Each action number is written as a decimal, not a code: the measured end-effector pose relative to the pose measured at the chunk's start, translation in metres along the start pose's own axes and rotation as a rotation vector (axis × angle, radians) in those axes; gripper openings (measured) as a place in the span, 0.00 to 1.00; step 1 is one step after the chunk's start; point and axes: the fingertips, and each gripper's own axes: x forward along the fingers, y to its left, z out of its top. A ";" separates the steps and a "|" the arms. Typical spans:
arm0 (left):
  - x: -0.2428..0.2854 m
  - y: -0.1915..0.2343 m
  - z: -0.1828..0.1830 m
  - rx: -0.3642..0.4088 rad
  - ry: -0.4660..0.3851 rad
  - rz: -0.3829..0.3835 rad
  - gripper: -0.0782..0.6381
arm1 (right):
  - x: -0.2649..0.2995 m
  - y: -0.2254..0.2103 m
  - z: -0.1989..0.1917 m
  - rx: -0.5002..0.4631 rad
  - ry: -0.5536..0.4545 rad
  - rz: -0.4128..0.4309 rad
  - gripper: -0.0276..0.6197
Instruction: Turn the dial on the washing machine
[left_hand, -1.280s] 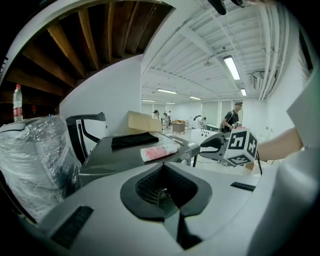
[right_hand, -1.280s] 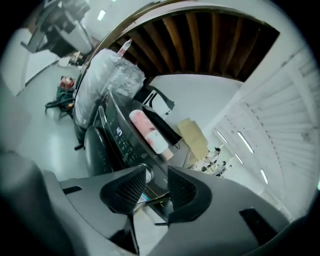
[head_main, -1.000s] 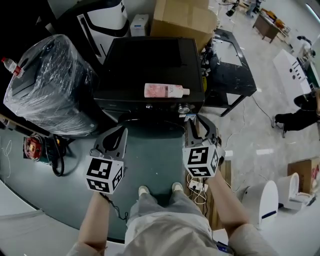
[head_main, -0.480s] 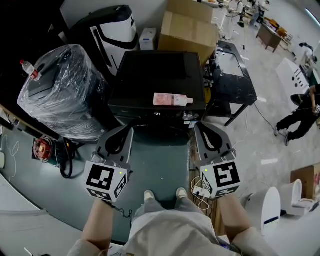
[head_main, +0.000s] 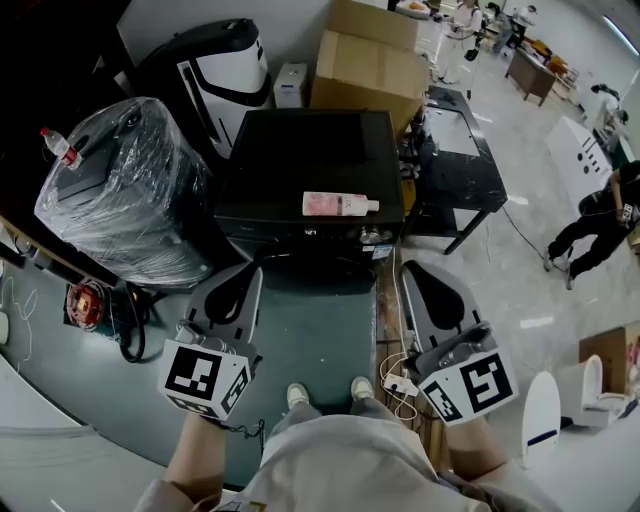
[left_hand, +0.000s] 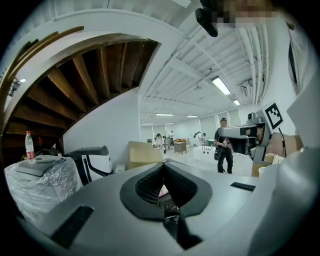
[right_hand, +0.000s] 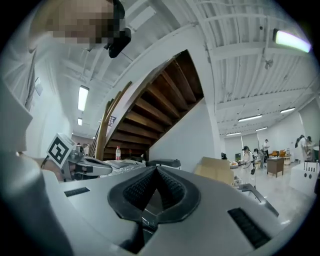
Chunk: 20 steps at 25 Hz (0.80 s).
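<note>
Dial (head_main: 371, 236): I see it just ahead of the right tongs (head_main: 412, 268), slightly inward.
Nearer hand: right; left tongs (head_main: 250, 270) sit farther off.
Jaws: both pairs closed, empty.

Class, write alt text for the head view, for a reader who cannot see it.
Seen from above, a person holds the left gripper and right gripper, both shut and empty, in front of a black washing machine, short of its dial. A pink bottle lies on the machine's top; a plastic-wrapped appliance stands beside it.
</note>
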 end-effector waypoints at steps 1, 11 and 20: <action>-0.001 0.000 0.000 -0.004 -0.001 0.001 0.14 | -0.001 -0.002 0.001 -0.016 -0.004 -0.007 0.09; -0.003 0.002 -0.002 0.003 0.016 0.007 0.14 | 0.007 -0.003 -0.004 0.003 0.003 0.016 0.09; 0.005 0.004 0.000 0.021 0.032 -0.010 0.14 | 0.015 -0.004 -0.004 0.050 0.009 0.040 0.09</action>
